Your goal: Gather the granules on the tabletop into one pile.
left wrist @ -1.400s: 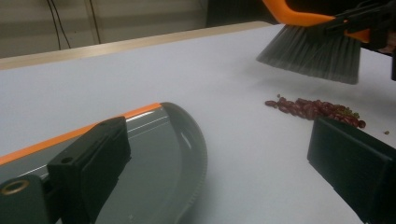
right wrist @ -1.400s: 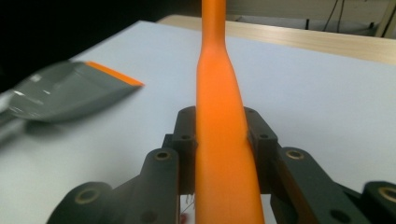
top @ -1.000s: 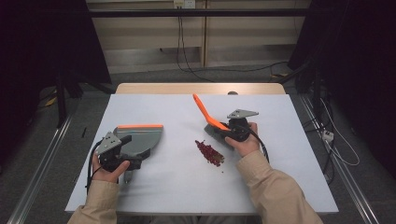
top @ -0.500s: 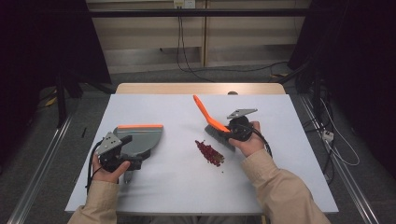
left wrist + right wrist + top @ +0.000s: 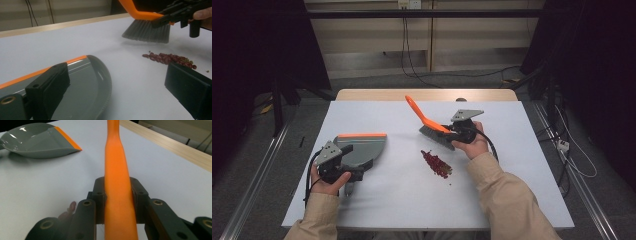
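The right gripper (image 5: 451,131) has just been closing, and its jaws now clamp the orange handle of the brush (image 5: 430,127) from both sides, as the right gripper view shows. Compared with a second ago, the brush sits in much the same spot near the middle of the table (image 5: 512,190), handle slanting up toward the far edge, grey bristles hanging just beyond the red beans (image 5: 436,164). The grip looks settled, so sweeping can probably begin.

The beans lie in a short streak at the table's centre, unchanged. The dustpan (image 5: 360,150) rests toward the left edge, well apart from them, its orange lip facing the far edge. The left gripper (image 5: 348,172) holds its place at the dustpan's near end; its jaws stand spread in the left gripper view, one against the pan.
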